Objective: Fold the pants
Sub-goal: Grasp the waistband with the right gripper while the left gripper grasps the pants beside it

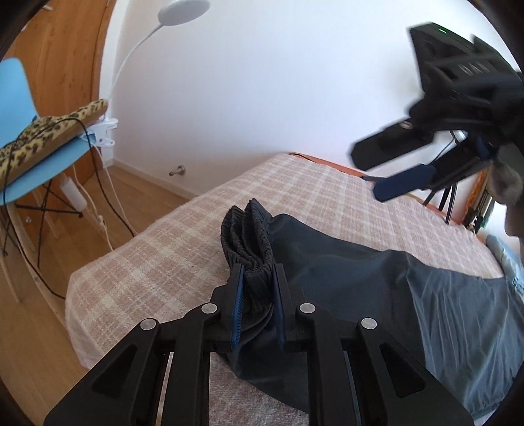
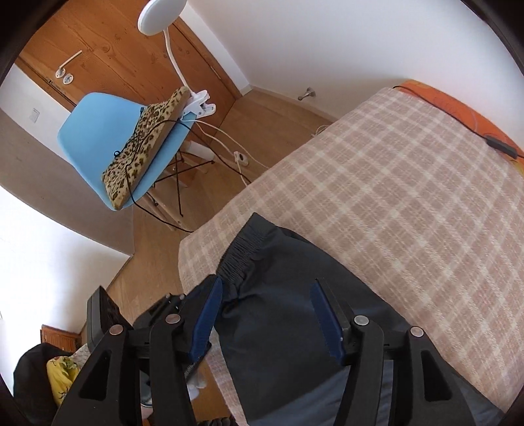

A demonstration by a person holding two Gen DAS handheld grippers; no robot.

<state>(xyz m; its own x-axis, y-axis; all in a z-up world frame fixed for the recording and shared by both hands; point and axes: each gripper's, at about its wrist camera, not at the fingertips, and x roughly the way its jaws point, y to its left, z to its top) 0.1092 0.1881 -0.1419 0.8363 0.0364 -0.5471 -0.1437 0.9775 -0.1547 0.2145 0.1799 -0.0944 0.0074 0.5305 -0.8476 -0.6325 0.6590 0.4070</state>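
Note:
Dark navy pants [image 1: 344, 272] lie on a bed with a beige plaid cover [image 1: 163, 262]. Their gathered elastic waistband [image 1: 249, 236] points toward the bed's far corner. My left gripper [image 1: 258, 278] is shut on the bunched waistband. My right gripper [image 1: 366, 177] hovers open in the air at the upper right of the left wrist view, above the bed. In the right wrist view the right gripper [image 2: 267, 288] is open and empty above the pants [image 2: 294, 327], with the waistband [image 2: 242, 255] just ahead of its fingers.
A blue chair [image 2: 98, 137] with a leopard-print cushion [image 2: 144, 144] and a clipped-on white lamp [image 2: 162, 16] stands on the wooden floor beyond the bed corner. Cables [image 2: 229, 144] trail on the floor. An orange sheet edge [image 2: 458, 108] shows at the bed's far side.

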